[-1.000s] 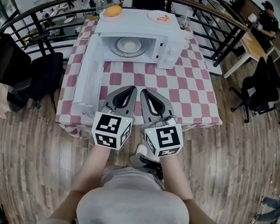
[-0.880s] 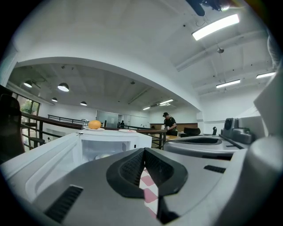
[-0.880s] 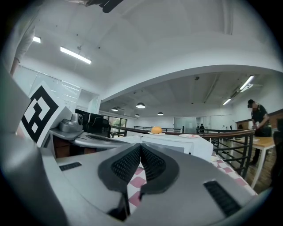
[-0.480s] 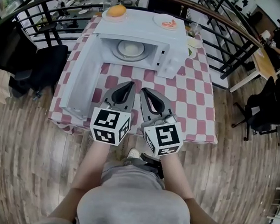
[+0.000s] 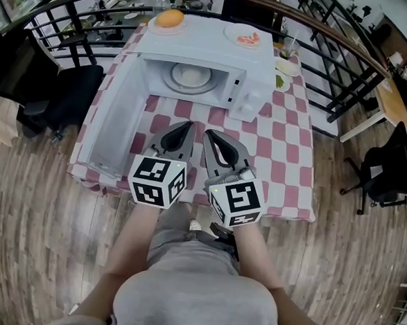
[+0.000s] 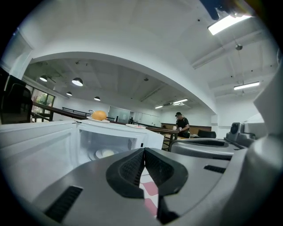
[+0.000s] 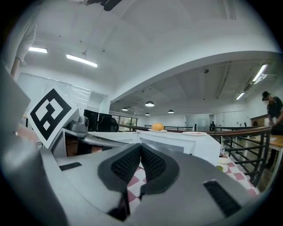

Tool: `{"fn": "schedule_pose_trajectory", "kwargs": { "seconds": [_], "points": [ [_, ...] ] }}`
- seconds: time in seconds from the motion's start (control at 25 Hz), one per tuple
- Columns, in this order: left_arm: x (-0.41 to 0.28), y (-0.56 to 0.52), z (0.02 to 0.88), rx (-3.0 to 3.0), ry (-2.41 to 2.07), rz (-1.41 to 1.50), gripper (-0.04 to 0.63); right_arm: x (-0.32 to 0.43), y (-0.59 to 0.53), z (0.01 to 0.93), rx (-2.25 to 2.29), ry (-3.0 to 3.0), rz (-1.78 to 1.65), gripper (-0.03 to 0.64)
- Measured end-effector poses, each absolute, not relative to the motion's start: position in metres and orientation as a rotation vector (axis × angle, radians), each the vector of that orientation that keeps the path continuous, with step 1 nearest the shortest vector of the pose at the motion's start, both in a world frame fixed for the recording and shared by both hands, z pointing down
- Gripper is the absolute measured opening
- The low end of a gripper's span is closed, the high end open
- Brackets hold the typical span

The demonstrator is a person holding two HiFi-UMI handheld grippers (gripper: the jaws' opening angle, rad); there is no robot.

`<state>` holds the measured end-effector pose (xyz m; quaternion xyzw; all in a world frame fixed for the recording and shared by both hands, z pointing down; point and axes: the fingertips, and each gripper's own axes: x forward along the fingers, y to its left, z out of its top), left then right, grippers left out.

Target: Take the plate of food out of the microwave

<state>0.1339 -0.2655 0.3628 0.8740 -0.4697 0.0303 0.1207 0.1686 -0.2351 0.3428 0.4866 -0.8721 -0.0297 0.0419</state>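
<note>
Inside the microwave (image 5: pixel 206 46), at the centre of its cavity, sits the plate of food (image 5: pixel 187 73), a pale portion on a round dish. The microwave door (image 5: pixel 112 128) stands fully open on the left side of the microwave, swung out toward the person. The microwave rests on a worktop (image 5: pixel 282 151) covered with a red-and-white checked cloth. Both tools are in front of the microwave opening, side by side and well short of it, above the cloth. The left tool (image 5: pixel 190 125) has its jaws pressed together with nothing between them. The right tool (image 5: pixel 206 133) is likewise closed and empty. On top of the microwave stand a plate with an orange bun (image 5: pixel 170 18) and a plate with red food (image 5: pixel 248 37).
</note>
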Motion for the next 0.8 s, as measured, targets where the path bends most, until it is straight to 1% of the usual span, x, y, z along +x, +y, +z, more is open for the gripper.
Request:
{"fn": "schedule_pose_trajectory", "kwargs": {
  "seconds": [0.16,0.28,0.44,0.52,0.68,0.8],
  "points": [
    [0.140,-0.277,0.372,2.526,-1.352,0.102,0.014,0.177,-0.247,0.350,1.498,-2.660,-0.069,0.023],
    [0.142,-0.289,0.375,2.516,-1.325,0.094,0.073,0.180,-0.256,0.352,1.503,-2.659,-0.064,0.023],
    [0.141,-0.304,0.381,2.480,-1.294,0.073,0.218,0.183,-0.269,0.355,1.510,-2.656,-0.045,0.023],
    [0.139,-0.310,0.382,2.471,-1.301,0.066,0.227,0.184,-0.275,0.356,1.506,-2.655,-0.042,0.023],
    [0.137,-0.325,0.389,2.472,-1.322,0.096,0.222,0.186,-0.290,0.361,1.508,-2.650,-0.018,0.023],
    [0.134,-0.340,0.396,2.423,-1.317,0.066,0.221,0.186,-0.303,0.364,1.508,-2.649,0.003,0.023]
  ]
}}
